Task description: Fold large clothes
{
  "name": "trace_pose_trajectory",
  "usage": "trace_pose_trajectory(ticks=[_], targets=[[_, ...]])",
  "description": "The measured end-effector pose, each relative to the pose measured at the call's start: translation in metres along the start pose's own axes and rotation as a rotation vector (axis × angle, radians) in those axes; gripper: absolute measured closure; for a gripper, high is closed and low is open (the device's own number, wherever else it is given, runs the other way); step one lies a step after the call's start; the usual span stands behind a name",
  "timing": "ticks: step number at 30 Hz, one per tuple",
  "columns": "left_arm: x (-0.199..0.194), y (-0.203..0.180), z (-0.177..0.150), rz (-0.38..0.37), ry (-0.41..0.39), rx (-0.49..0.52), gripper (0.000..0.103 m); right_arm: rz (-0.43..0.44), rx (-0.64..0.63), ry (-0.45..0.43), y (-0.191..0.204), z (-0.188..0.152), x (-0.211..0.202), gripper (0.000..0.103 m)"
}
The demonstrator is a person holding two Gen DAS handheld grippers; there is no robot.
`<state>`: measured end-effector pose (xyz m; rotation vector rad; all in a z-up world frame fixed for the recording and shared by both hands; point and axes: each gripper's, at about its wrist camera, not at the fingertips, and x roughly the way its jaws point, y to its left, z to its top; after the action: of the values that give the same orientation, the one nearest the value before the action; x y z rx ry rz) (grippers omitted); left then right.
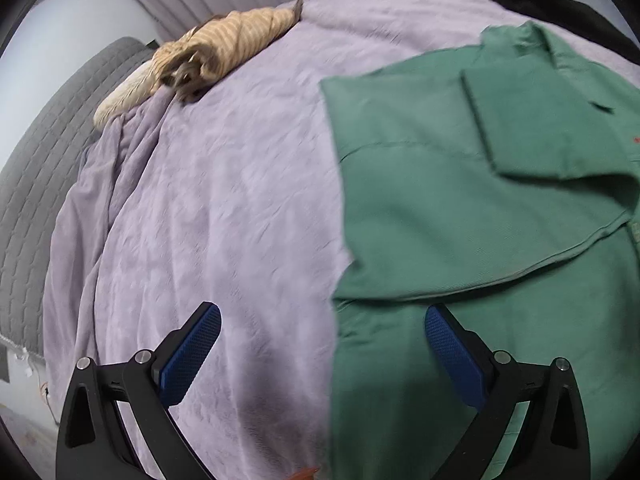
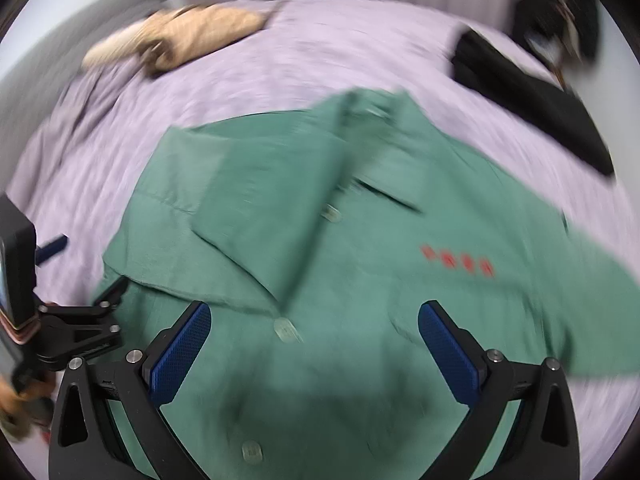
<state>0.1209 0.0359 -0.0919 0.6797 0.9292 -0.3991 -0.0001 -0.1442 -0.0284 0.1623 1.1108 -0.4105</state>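
A green button-up shirt (image 1: 480, 240) lies front up on the lilac bedspread (image 1: 220, 220). One sleeve (image 2: 272, 200) is folded over its chest, and small red marks (image 2: 458, 260) show on the chest. My left gripper (image 1: 323, 310) hangs open over the shirt's left edge, one finger above the bedspread and the other above green cloth, with nothing between them. My right gripper (image 2: 315, 306) is open above the buttoned front (image 2: 286, 328) and holds nothing. The right wrist view is blurred.
A tan striped bundle (image 1: 228, 48) lies at the far side of the bed next to a pale pillow (image 1: 124, 96). A black garment (image 2: 532, 108) lies at the far right. A grey padded headboard (image 1: 36, 168) runs along the left. A hand (image 2: 16, 404) shows at the lower left.
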Motion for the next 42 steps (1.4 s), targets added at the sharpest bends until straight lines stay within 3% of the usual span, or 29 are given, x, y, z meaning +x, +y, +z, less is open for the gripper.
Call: trace_pose_trajectory(ticks=[4, 6, 7, 8, 9, 10, 12, 13, 14, 15, 16, 17, 20, 23, 26, 27, 30, 35, 38, 40, 41, 42], targets=[[0.018, 0.0, 0.005, 0.019, -0.034, -0.007, 0.0, -0.185, -0.259, -0.002, 0.06, 0.02, 0.053, 0.0], [0.023, 0.009, 0.007, 0.063, -0.052, -0.07, 0.0, -0.372, -0.38, 0.045, 0.076, 0.022, 0.09, 0.004], [0.028, 0.017, 0.007, 0.058, -0.035, -0.119, 0.0, -0.395, -0.404, 0.048, 0.076, 0.023, 0.097, 0.023], [0.032, 0.027, 0.006, 0.022, -0.019, -0.178, 0.0, -0.361, -0.377, 0.031, 0.071, 0.026, 0.094, 0.046], [0.036, 0.036, 0.005, -0.016, -0.009, -0.23, 0.0, -0.332, -0.304, 0.006, 0.058, 0.031, 0.083, 0.094], [0.038, 0.039, 0.004, -0.032, -0.004, -0.254, 0.0, -0.28, -0.205, -0.03, 0.04, 0.035, 0.068, 0.093], [0.039, 0.041, 0.003, -0.05, -0.007, -0.265, 0.0, -0.044, 0.123, -0.105, -0.018, 0.034, 0.036, 0.093], [0.038, 0.04, 0.003, -0.052, -0.017, -0.261, 0.0, 0.052, 0.292, -0.114, -0.047, 0.028, 0.031, 0.088], [0.038, 0.039, 0.003, -0.05, -0.022, -0.254, 0.0, 0.189, 0.514, -0.11, -0.085, 0.013, 0.031, 0.081], [0.037, 0.038, 0.003, -0.05, -0.023, -0.25, 0.0, 0.272, 0.66, -0.094, -0.106, -0.001, 0.036, 0.062], [0.04, 0.039, 0.003, -0.062, -0.016, -0.253, 0.0, 0.348, 0.79, -0.082, -0.124, -0.017, 0.043, 0.051], [0.042, 0.041, 0.003, -0.082, -0.007, -0.262, 0.0, 0.418, 0.911, -0.075, -0.139, -0.035, 0.05, 0.051], [0.04, 0.045, 0.001, -0.117, 0.006, -0.252, 0.0, 0.587, 1.186, -0.079, -0.168, -0.082, 0.066, 0.051], [0.026, 0.049, -0.001, -0.151, 0.008, -0.158, 0.0, 0.642, 1.345, -0.137, -0.183, -0.111, 0.068, 0.05], [0.007, 0.06, -0.009, -0.208, 0.035, -0.098, 0.0, 0.733, 1.525, -0.176, -0.197, -0.137, 0.067, 0.042], [0.001, 0.067, -0.01, -0.243, 0.037, -0.103, 0.0, 0.733, 1.509, -0.148, -0.197, -0.136, 0.065, 0.042], [-0.012, 0.09, 0.005, -0.319, 0.014, -0.16, 0.0, 0.705, 1.295, -0.06, -0.171, -0.116, 0.05, 0.042], [0.032, 0.079, 0.072, -0.526, 0.068, -0.189, 0.0, 0.824, 0.962, 0.101, -0.049, -0.07, 0.063, 0.042], [0.068, 0.055, 0.103, -0.598, 0.137, -0.165, 0.002, 0.92, 0.907, 0.188, 0.028, -0.053, 0.097, 0.042], [0.086, 0.042, 0.113, -0.616, 0.184, -0.145, 0.042, 0.938, 0.907, 0.201, 0.065, -0.044, 0.116, 0.042], [0.092, 0.037, 0.113, -0.633, 0.217, -0.146, 0.078, 0.934, 0.911, 0.194, 0.076, -0.04, 0.124, 0.042], [0.095, 0.037, 0.115, -0.622, 0.225, -0.154, 0.081, 0.924, 0.918, 0.184, 0.084, -0.037, 0.129, 0.043]])
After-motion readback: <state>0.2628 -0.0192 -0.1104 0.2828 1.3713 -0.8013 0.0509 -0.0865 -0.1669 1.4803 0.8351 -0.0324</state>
